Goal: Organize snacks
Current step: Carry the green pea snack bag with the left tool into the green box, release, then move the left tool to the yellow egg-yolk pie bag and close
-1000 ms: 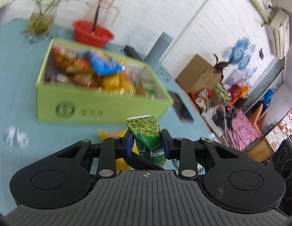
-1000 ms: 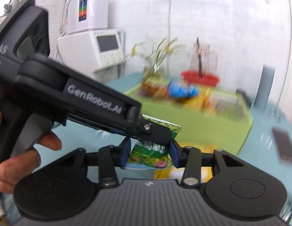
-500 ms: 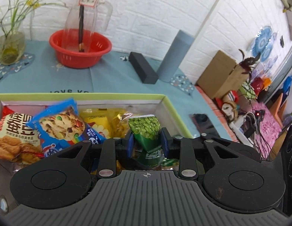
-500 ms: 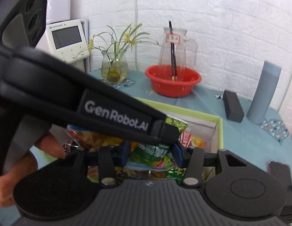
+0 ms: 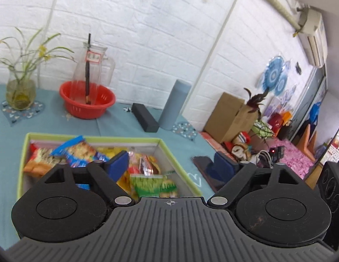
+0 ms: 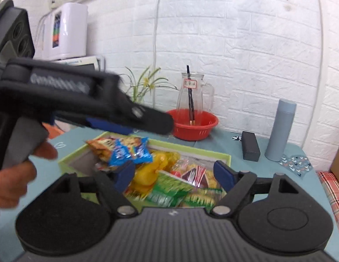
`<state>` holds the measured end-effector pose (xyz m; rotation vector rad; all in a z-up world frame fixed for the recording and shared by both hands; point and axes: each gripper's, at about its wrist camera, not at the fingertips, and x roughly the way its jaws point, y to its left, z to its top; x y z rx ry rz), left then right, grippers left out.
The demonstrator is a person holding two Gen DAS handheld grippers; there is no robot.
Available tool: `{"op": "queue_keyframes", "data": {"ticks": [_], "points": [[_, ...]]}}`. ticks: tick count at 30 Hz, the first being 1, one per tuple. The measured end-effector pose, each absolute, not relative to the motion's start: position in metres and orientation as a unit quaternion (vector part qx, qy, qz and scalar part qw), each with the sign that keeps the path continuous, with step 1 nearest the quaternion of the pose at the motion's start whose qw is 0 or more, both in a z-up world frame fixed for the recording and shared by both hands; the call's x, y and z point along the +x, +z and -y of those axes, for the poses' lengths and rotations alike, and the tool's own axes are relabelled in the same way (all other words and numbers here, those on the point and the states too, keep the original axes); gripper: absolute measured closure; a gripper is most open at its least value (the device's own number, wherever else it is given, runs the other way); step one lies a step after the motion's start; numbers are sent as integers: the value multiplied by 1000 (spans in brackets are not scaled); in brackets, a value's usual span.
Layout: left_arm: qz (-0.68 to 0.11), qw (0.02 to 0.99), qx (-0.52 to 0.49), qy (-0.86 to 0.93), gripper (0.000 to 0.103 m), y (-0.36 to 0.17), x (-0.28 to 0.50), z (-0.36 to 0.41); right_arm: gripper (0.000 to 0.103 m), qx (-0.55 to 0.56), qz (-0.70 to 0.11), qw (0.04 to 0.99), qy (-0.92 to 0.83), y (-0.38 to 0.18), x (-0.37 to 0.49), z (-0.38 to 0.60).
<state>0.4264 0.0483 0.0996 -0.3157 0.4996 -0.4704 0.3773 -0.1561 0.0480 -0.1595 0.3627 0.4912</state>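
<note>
A green open box (image 5: pixel 169 150) (image 6: pixel 224 156) on the teal table holds several snack packets. Green pea packets (image 5: pixel 152 184) (image 6: pixel 169 187) lie at its near end, beside a blue cookie packet (image 5: pixel 82 150) (image 6: pixel 128 152) and yellow packets (image 6: pixel 152 170). My left gripper (image 5: pixel 169 166) is open and empty above the box's near right part. My right gripper (image 6: pixel 176 174) is open and empty above the box. The left gripper's body (image 6: pixel 82 107) crosses the right wrist view on the left, held by a hand.
Behind the box stand a red basin (image 5: pixel 87 101) with a glass jug (image 5: pixel 93 63), a plant vase (image 5: pixel 19 91), a black case (image 5: pixel 145 120) and a grey bottle (image 5: pixel 175 104). A phone (image 5: pixel 202 163) lies right of the box. The table's right edge drops to floor clutter.
Both grippers carried green packets over the box, then opened. The packets now lie in the box, and both grippers have lifted up and back.
</note>
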Motion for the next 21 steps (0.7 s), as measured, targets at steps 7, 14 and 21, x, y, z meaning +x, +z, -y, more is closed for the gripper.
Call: {"op": "queue_keyframes", "data": {"ticks": [7, 14, 21], "points": [[-322, 908, -192, -188, 28, 27, 364, -76, 13, -29, -302, 916, 261, -38, 352, 162], [-335, 899, -246, -135, 29, 4, 324, -117, 12, 33, -334, 903, 267, -53, 344, 152], [-334, 901, -238, -139, 27, 5, 315, -119, 12, 44, -323, 876, 356, -37, 254, 110]]}}
